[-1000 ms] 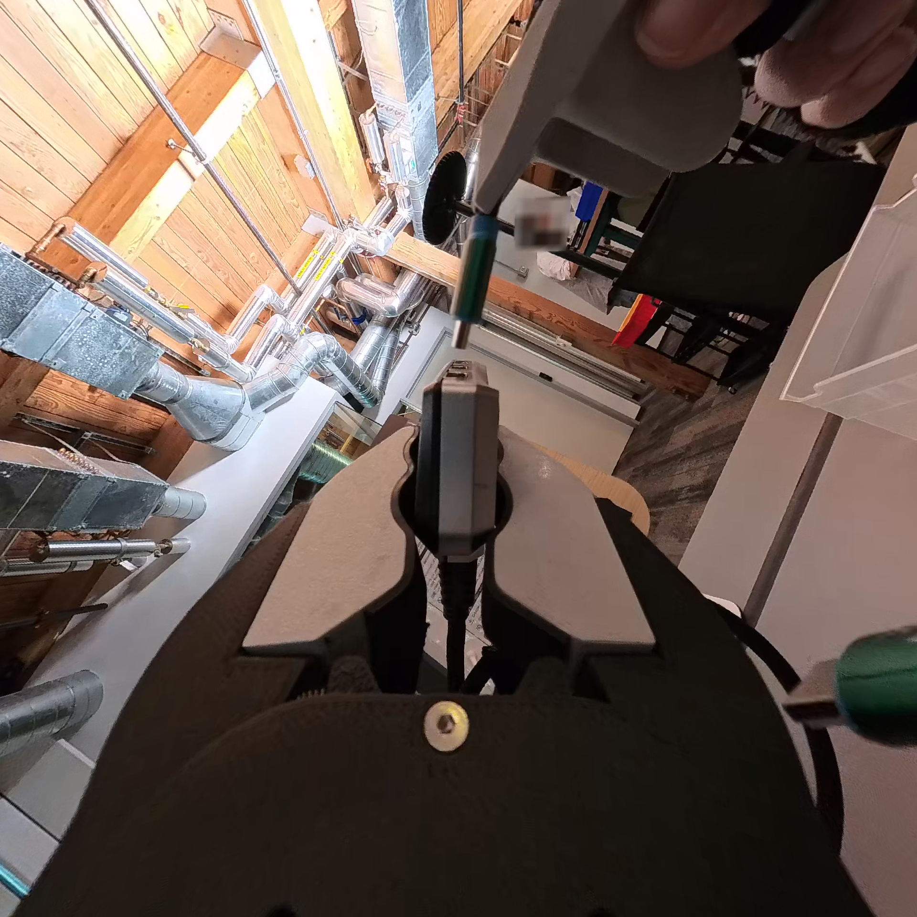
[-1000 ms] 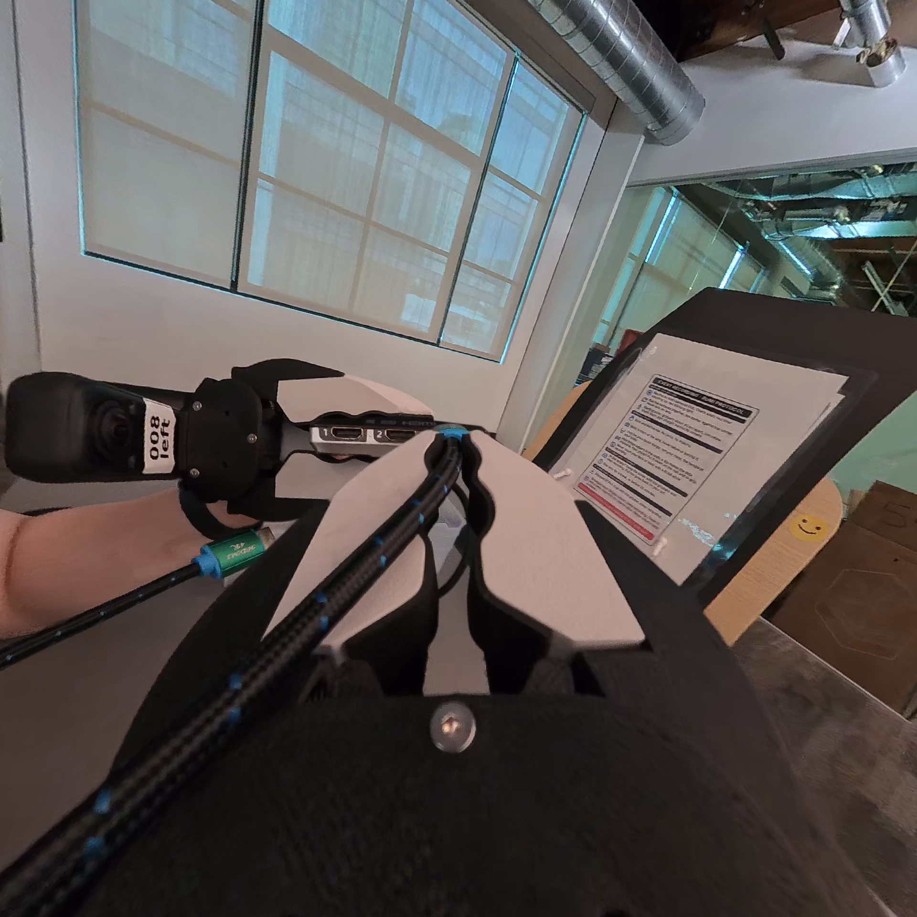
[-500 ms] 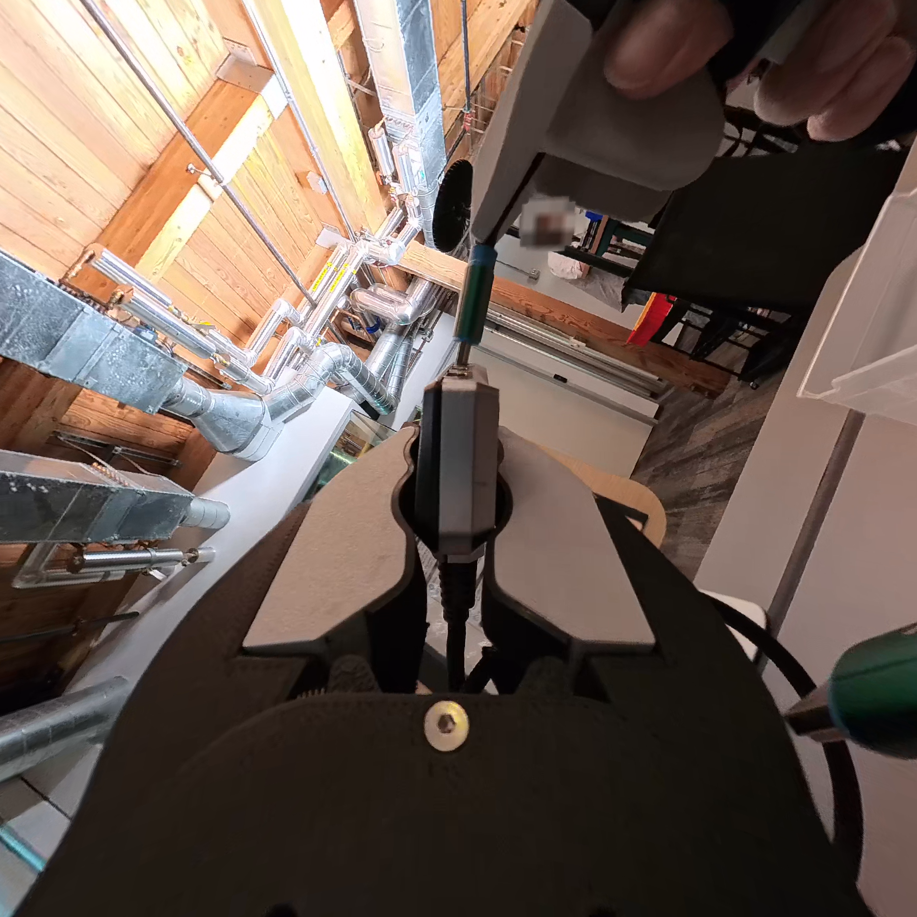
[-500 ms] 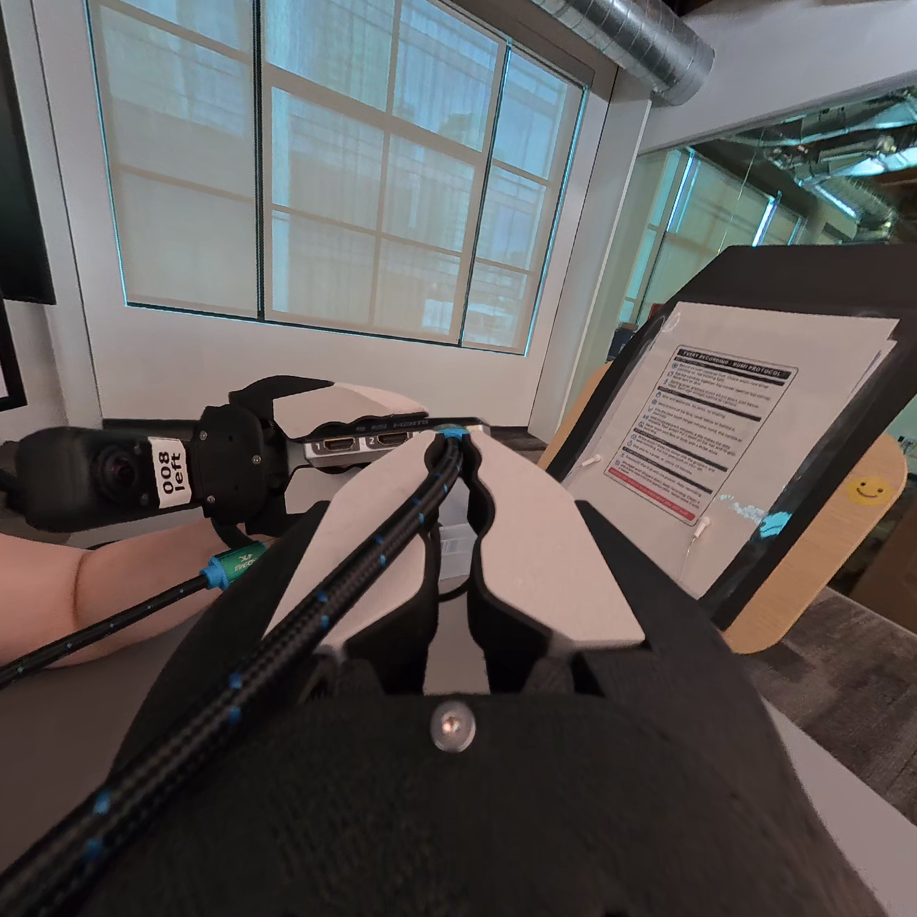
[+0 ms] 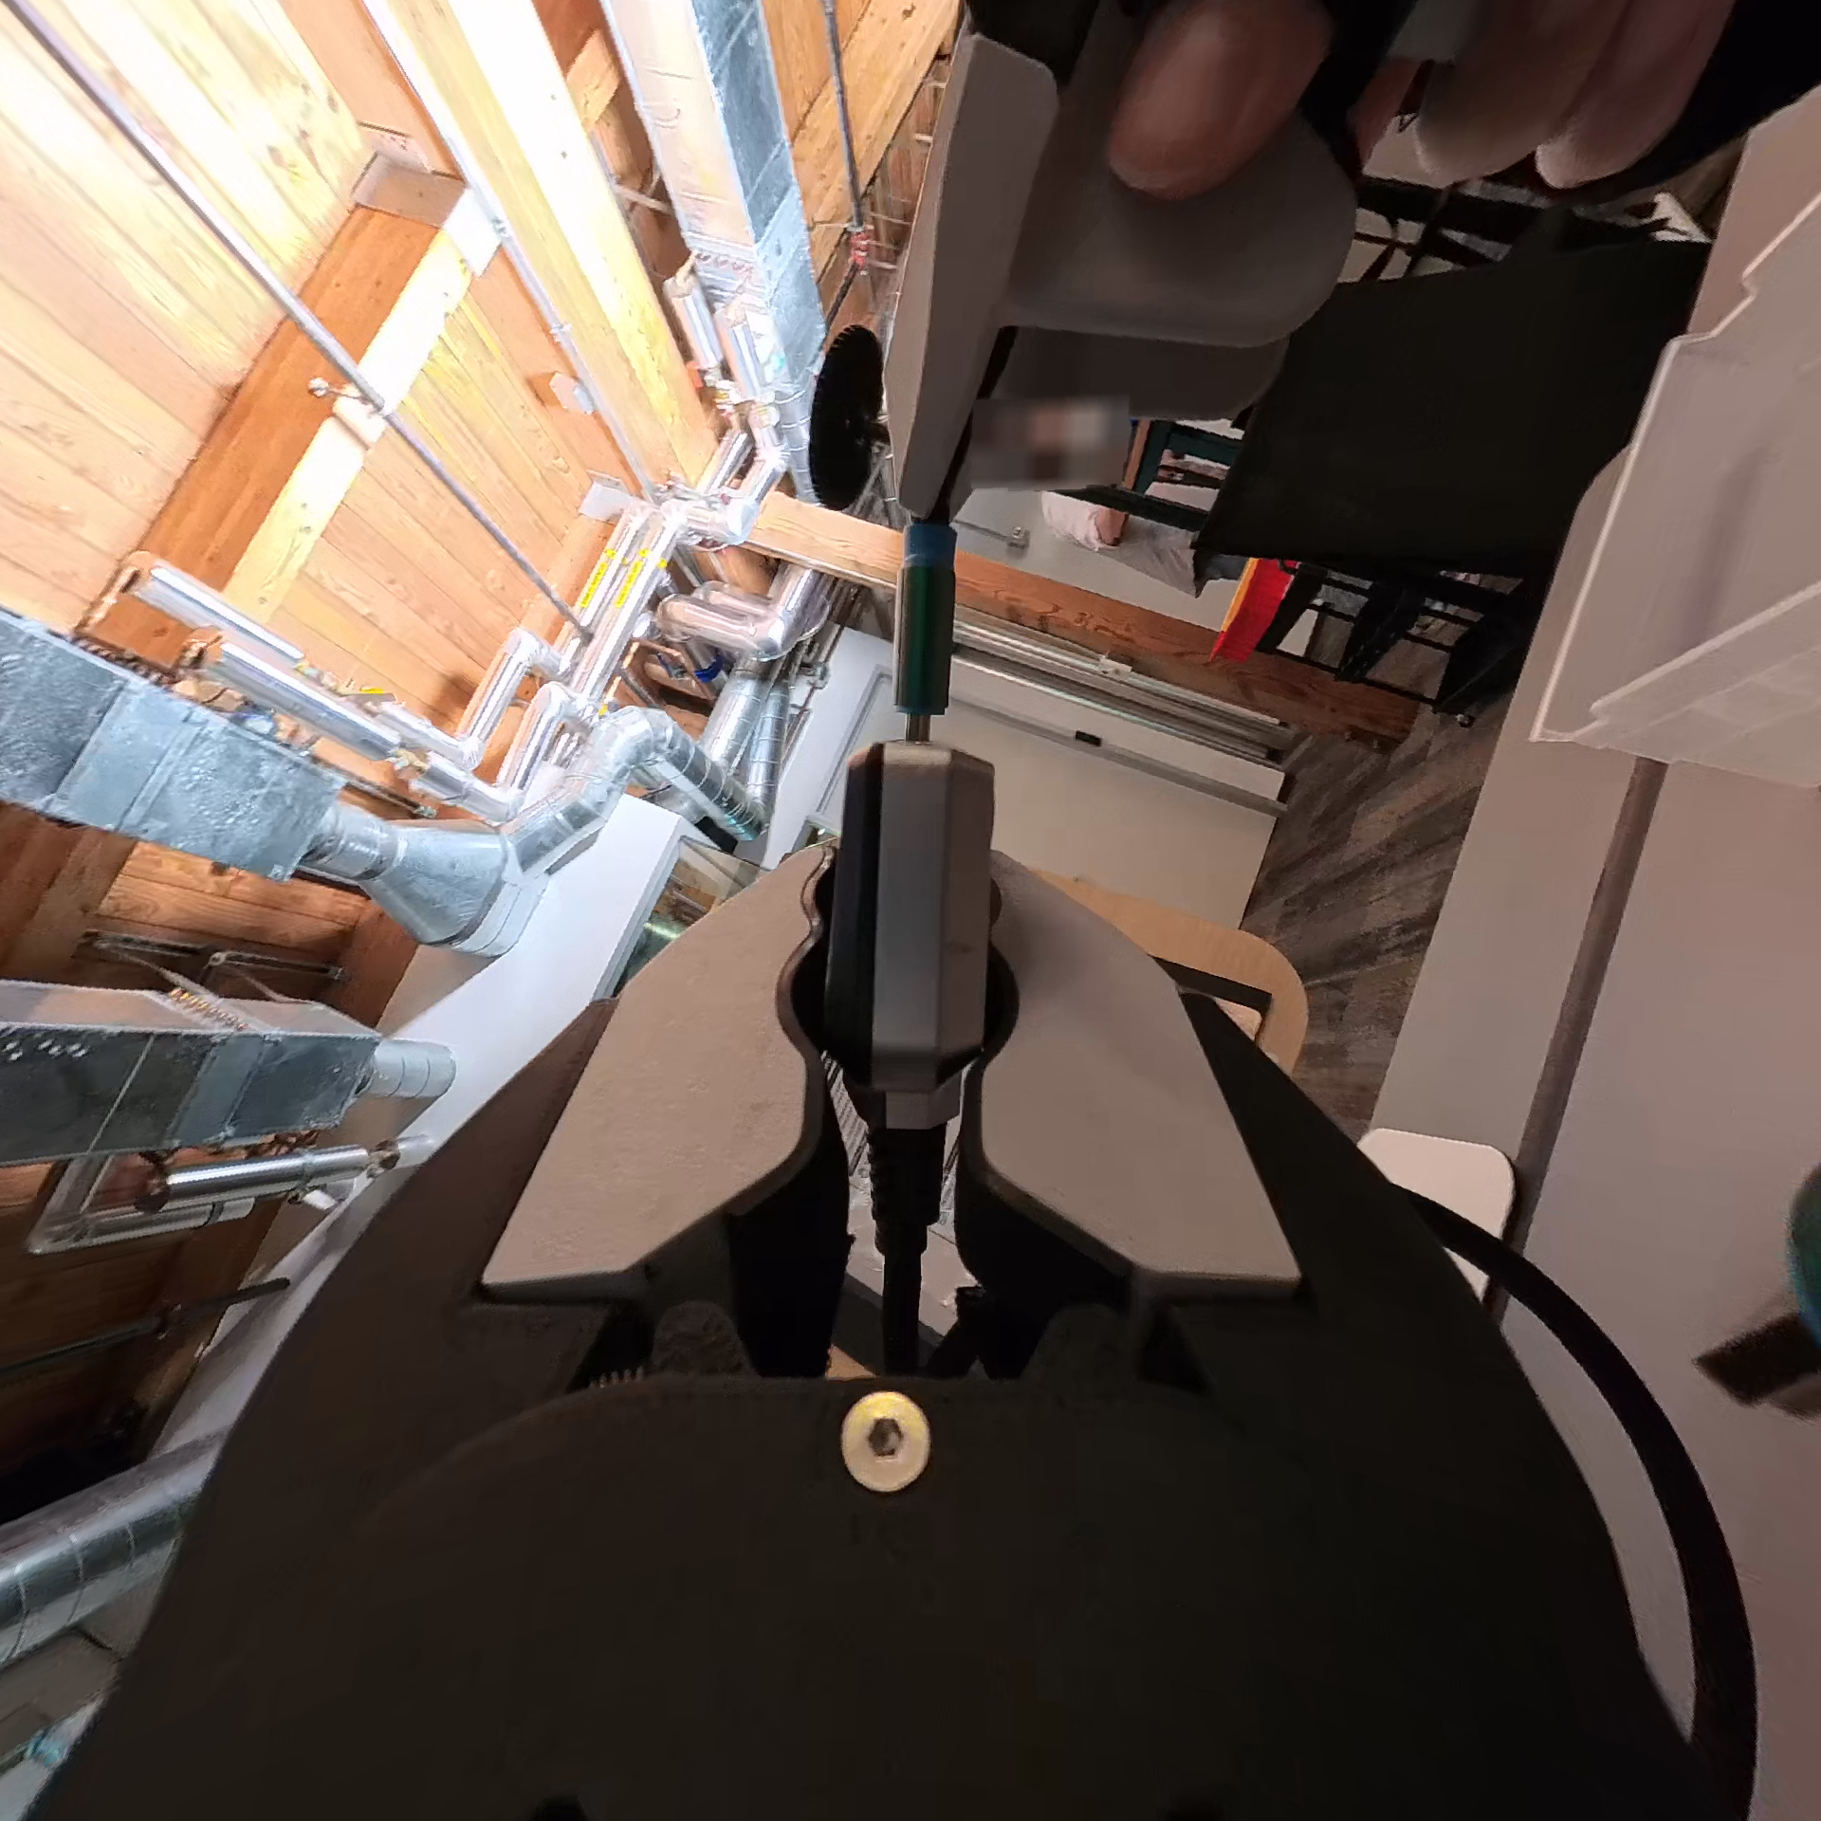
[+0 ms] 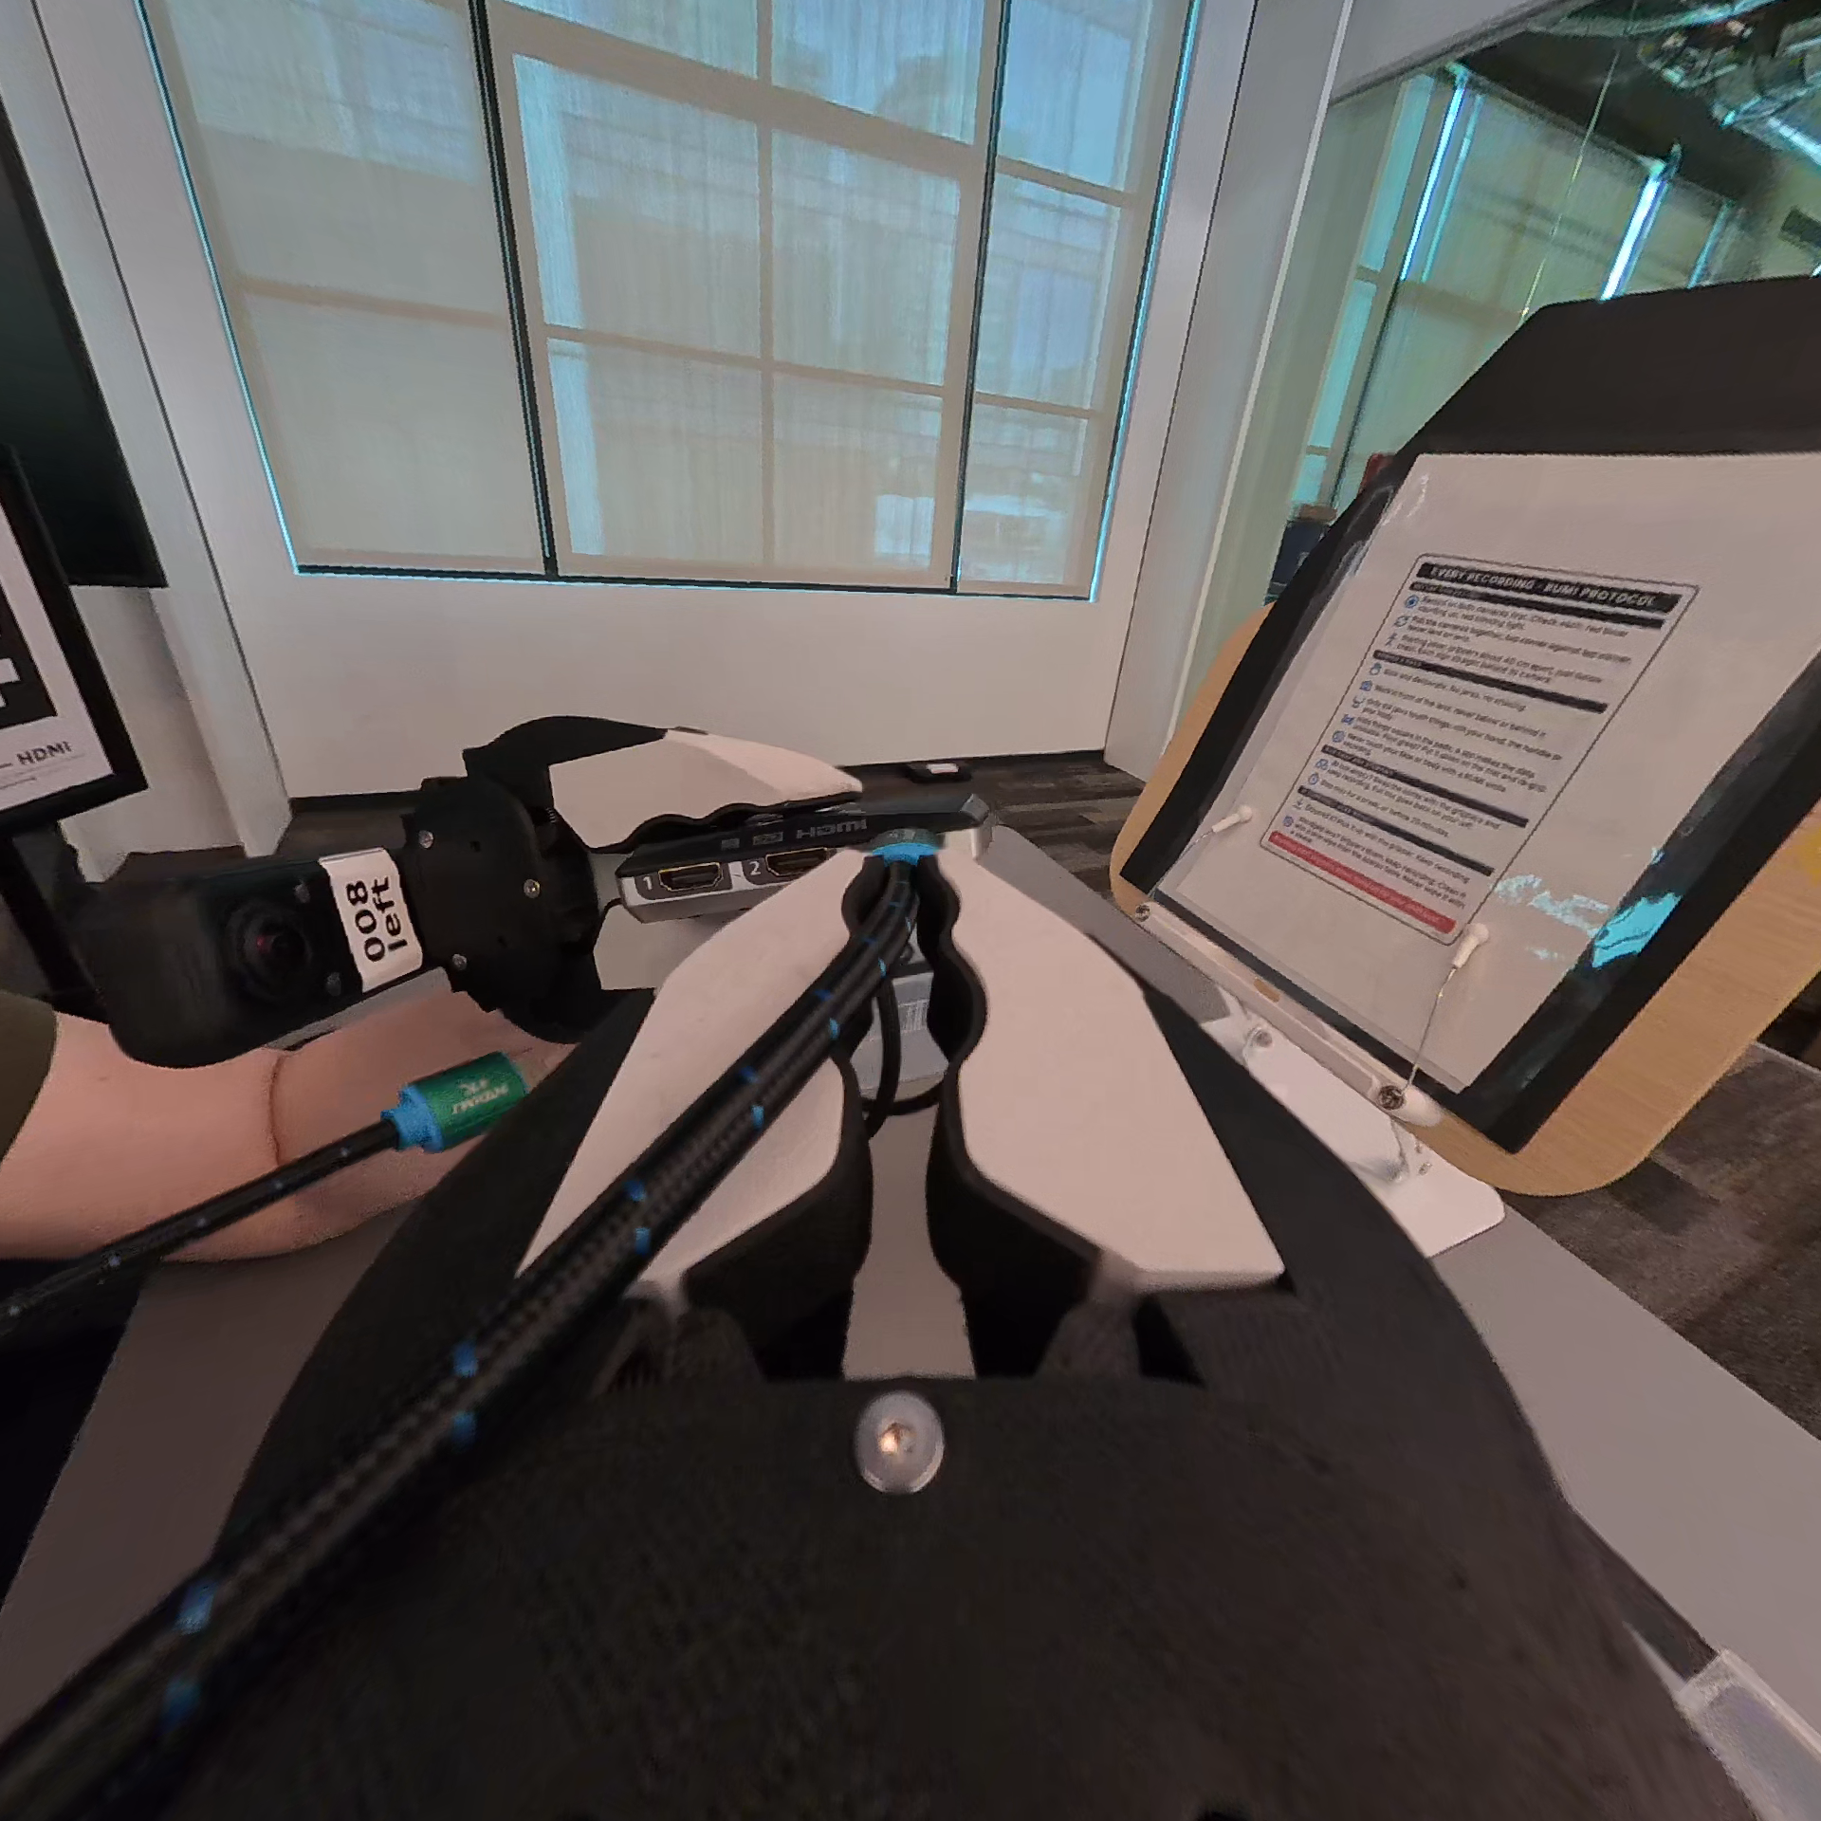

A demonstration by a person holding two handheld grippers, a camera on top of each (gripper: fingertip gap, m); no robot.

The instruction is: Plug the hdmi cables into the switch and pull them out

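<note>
Switch (image 5: 911, 916): a slim dark grey box, seen edge-on in the left wrist view, clamped between the two pale fingers of the left claw (image 5: 907, 887). From the right wrist view the same switch (image 6: 778, 857) shows its port face: two empty sockets on the left, the rest hidden behind the right claw's fingers. A thin black lead leaves its rear end and drops between the left claw's fingers; where it goes is hidden.

Plug (image 5: 924, 640): green metal shell with a blue collar, its metal tip meeting the top edge of the switch. How deep it sits cannot be made out. In the right wrist view only the blue collar (image 6: 905, 844) shows, tight against the switch.

Right claw (image 6: 911, 867): closed on the braided black-and-blue cable (image 6: 631, 1222) just behind that plug; the cable runs back over the left finger and off the lower left corner. In the left wrist view this claw (image 5: 936, 498) comes in from above, fingertips of a hand partly cut off at the top edge.

Second cable (image 6: 197, 1217), with a green plug (image 6: 458, 1094), lies loose near a forearm on the grey bench (image 6: 1577, 1399). Its far end is cut off.

Right of the claws, a tilted stand holds a printed sheet (image 6: 1458, 749).
</note>
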